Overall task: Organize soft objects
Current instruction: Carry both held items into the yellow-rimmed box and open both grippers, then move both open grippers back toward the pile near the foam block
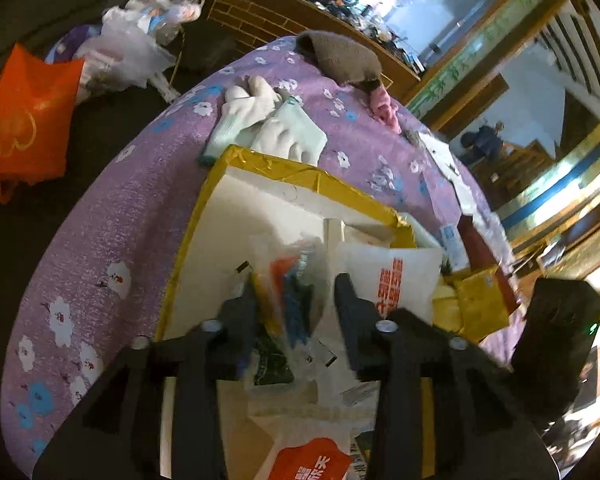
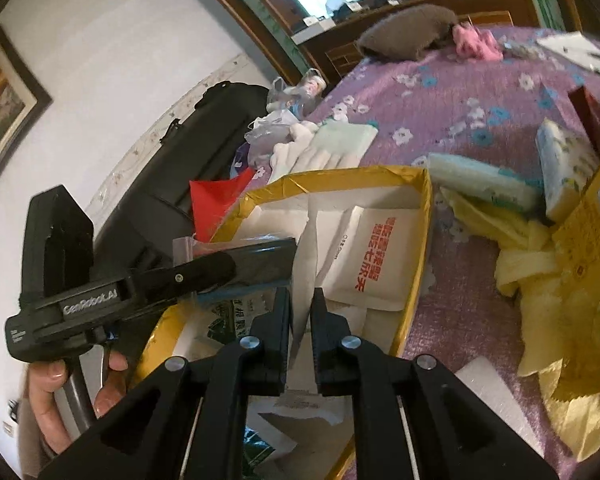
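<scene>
1. The left claw (image 1: 296, 304) is seen part open over the yellow-rimmed box (image 1: 300, 174) on the purple flowered bed (image 1: 112, 200); a clear packet of coloured items (image 1: 292, 300) lies blurred between its fingers (whether the pads press it cannot be told).
2. White gloves (image 1: 260, 100) lie just past the box's far rim.
3. The right claw (image 2: 300, 308) is seen nearly shut, holding nothing, over the box's white divider (image 2: 304, 240).
4. A brown cloth (image 1: 340, 56) and a pink one (image 1: 384, 108) lie near the bed's far edge.
</scene>
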Tool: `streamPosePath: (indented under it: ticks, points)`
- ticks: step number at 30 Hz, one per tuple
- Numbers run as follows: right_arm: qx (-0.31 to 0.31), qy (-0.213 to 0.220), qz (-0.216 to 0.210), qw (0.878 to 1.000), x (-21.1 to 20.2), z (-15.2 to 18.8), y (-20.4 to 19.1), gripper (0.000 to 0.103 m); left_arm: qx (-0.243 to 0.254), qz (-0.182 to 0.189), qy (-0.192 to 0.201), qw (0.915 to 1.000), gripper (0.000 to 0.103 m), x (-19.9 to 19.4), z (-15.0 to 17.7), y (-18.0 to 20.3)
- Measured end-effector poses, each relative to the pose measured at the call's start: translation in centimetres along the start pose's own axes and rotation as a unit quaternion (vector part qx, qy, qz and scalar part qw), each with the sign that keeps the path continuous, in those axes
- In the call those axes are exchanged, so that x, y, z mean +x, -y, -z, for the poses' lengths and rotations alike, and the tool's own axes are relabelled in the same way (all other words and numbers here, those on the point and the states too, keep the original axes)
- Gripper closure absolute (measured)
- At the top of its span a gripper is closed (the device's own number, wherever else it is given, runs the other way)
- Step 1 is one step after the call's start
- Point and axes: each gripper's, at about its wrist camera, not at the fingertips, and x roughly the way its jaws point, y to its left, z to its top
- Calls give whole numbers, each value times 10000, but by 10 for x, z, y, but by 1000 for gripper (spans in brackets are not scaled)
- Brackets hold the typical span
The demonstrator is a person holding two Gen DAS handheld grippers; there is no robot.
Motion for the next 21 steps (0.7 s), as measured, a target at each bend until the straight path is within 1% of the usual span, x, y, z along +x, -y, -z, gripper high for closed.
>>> streamPosePath:
  ticks: [1, 2, 3, 4, 5, 6, 7, 8, 11, 13, 17, 19, 21]
  points:
    - [-63, -13, 64, 10000, -1, 1, -2, 91, 45, -67, -9, 10000, 52, 1, 0, 1]
    - [-139, -13, 126, 9998, -2, 1, -4, 87, 63, -102, -14, 9999, 38, 0, 3, 4]
    - [-241, 9, 157, 9996, -5, 3, -7, 75, 41, -44, 24, 10000, 33, -2, 6, 5]
    - [-340, 37, 161, 9993, -8, 5, -9, 54, 8, 28, 39, 10000, 24, -3, 7, 5]
    - [-452, 132, 121, 9988, -15, 8, -12, 47, -37, 80, 22, 10000, 21, -4, 10, 5]
    - [-490, 210, 117, 9985, -20, 10, -12, 37, -66, 74, 6, 10000, 21, -5, 12, 6]
    - [-524, 286, 105, 9982, -27, 13, -13, 35, -97, 73, 0, 9999, 21, -7, 14, 6]
    - [-541, 292, 57, 9981, -32, 16, -13, 35, -158, 133, 37, 9998, 21, -12, 18, 7]
    - [-456, 320, -397, 9977, -50, 22, -10, 35, -309, 277, 325, 9986, 21, -30, 25, 9]
    - [-427, 353, -563, 9969, -61, 28, -8, 35, -391, 349, 434, 9977, 21, -41, 32, 13]
    - [-429, 469, -562, 9964, -88, 42, 1, 35, -316, 550, 400, 9972, 21, -46, 45, 35]
    - [-372, 511, -547, 9965, -100, 48, 9, 35, -225, 671, 319, 9970, 20, -44, 53, 51]
    - [-292, 619, -447, 9967, -116, 57, 19, 35, -175, 900, 205, 9956, 20, -40, 59, 68]
